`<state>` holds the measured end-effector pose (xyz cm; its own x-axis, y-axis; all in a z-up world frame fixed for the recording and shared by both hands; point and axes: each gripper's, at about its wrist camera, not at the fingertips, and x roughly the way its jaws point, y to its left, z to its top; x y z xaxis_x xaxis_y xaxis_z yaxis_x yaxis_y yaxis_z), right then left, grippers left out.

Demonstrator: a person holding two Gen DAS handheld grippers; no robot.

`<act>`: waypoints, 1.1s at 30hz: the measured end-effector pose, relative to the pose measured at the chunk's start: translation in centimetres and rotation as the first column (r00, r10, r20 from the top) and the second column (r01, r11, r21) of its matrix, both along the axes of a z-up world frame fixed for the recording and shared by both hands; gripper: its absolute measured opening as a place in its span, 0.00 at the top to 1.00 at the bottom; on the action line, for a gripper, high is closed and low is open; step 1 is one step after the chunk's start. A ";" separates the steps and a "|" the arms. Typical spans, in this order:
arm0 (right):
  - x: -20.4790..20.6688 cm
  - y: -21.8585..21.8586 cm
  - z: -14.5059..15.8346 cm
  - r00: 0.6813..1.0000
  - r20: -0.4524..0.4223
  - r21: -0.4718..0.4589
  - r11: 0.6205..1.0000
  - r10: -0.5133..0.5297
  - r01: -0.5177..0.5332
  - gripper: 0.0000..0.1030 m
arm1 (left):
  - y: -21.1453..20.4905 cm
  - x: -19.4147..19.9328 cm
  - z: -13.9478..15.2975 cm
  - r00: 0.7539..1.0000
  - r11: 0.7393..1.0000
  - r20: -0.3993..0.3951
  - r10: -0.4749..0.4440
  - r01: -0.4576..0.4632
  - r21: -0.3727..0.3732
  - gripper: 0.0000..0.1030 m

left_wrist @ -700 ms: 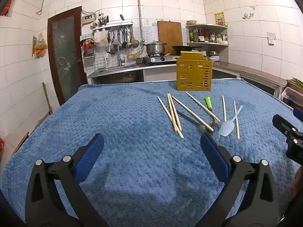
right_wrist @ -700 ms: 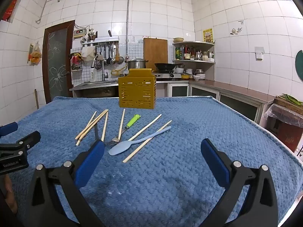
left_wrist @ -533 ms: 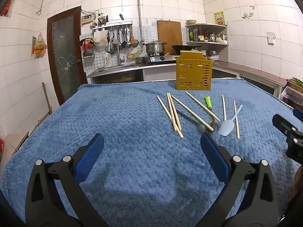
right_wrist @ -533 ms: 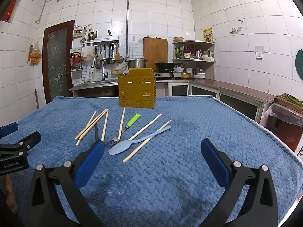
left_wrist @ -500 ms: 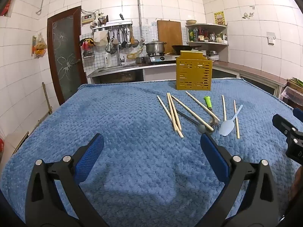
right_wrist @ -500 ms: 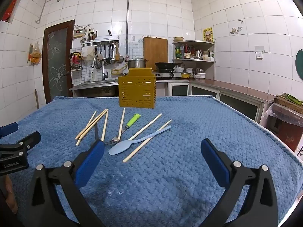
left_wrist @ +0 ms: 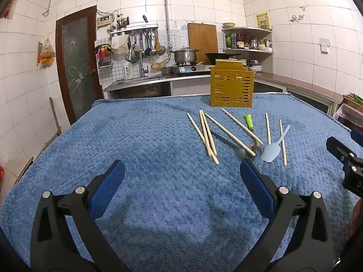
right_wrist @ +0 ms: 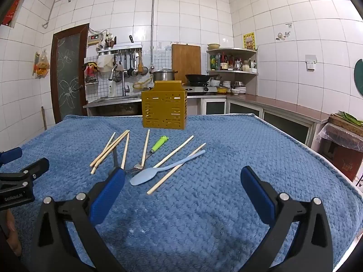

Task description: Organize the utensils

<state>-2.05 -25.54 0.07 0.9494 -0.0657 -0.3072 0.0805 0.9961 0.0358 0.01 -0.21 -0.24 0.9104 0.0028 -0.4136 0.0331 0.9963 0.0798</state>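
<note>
A: We have both tools over the blue cloth (right_wrist: 226, 204). The left gripper (left_wrist: 181, 181) has its jaws spread wide, nothing between the blue pads, only cloth beneath.

B: Same for the right gripper (right_wrist: 181, 183): jaws fully apart, holding nothing. Its left pad sits just in front of the fork tines in our view, but we can't tell whether they touch.

A: We note the utensils lying loose in the middle of the cloth. Wooden chopsticks (right_wrist: 109, 150) scattered, several crossing each other at the left of the pile.

B: A fork with a green handle (right_wrist: 158, 146) lies among them, tines toward us. A pale blue spoon (right_wrist: 145, 176) lies beside it, bowl toward us, its handle running along a chopstick.

A: From the left view we also see a dark-handled spoon (left_wrist: 226, 141) partly under the chopsticks.

B: The yellow slotted holder (right_wrist: 164, 111) stands upright at the far edge of the cloth, apart from the pile. We can't see inside it.
</note>
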 end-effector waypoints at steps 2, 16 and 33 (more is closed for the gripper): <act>0.0 0.0 0.0 1.000 0.001 0.000 1.000 -0.003 0.003 0.03 | 0.0 -0.1 0.0 1.000 1.000 0.000 0.000 0.000 -0.001 0.05; 0.0 -0.2 -0.4 1.000 0.002 0.000 1.000 -0.007 0.007 0.03 | -0.6 -0.1 -0.1 1.000 1.000 0.007 -0.002 0.002 0.007 0.05; 0.1 -0.2 -0.5 1.000 0.001 0.001 1.000 -0.007 0.007 0.03 | -0.3 0.1 -0.2 1.000 1.000 0.002 -0.008 0.008 -0.001 0.05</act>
